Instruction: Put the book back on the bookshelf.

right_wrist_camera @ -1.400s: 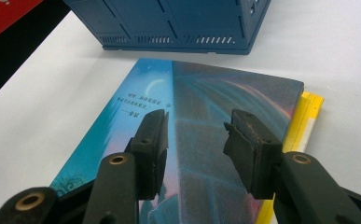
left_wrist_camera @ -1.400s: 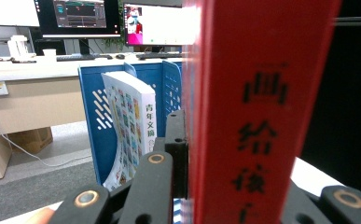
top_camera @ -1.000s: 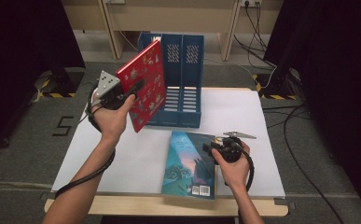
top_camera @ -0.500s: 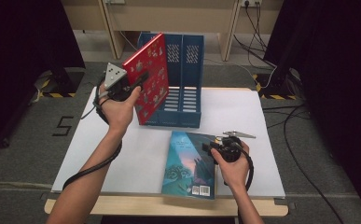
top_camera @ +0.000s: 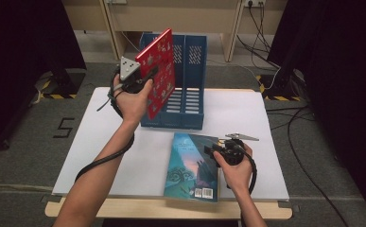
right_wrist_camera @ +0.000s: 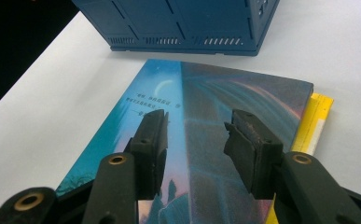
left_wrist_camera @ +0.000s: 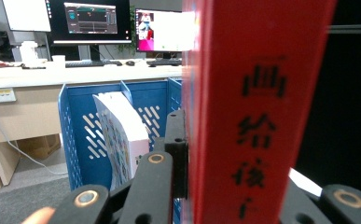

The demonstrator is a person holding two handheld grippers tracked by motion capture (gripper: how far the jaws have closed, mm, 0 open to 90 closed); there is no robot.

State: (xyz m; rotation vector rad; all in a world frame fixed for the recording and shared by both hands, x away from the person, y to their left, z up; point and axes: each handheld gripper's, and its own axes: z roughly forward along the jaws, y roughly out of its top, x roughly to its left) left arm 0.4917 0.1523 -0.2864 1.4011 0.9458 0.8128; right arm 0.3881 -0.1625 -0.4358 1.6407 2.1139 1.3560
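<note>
My left gripper (top_camera: 146, 81) is shut on a red book (top_camera: 161, 71) and holds it upright and tilted, over the left side of the blue file holder (top_camera: 191, 97). In the left gripper view the red spine (left_wrist_camera: 257, 112) runs up between the jaws, with one black finger (left_wrist_camera: 176, 144) against it. A white book (left_wrist_camera: 122, 135) stands in the holder (left_wrist_camera: 75, 135) beyond. My right gripper (top_camera: 214, 151) hovers open over a teal book (top_camera: 190, 165) lying flat on the table. Its pads (right_wrist_camera: 152, 135) stand apart above the cover (right_wrist_camera: 201, 93). A yellow book (right_wrist_camera: 315, 121) lies under the teal one.
The white table top (top_camera: 100, 137) has free room left of the teal book. The holder's base (right_wrist_camera: 178, 23) stands just beyond the teal book. Cables (top_camera: 308, 118) trail over the floor at the right. A wooden desk (top_camera: 180, 19) stands behind the table.
My left hand has carried the red book to the right and farther back, closer over the file holder. The right hand and the teal book have not moved.
</note>
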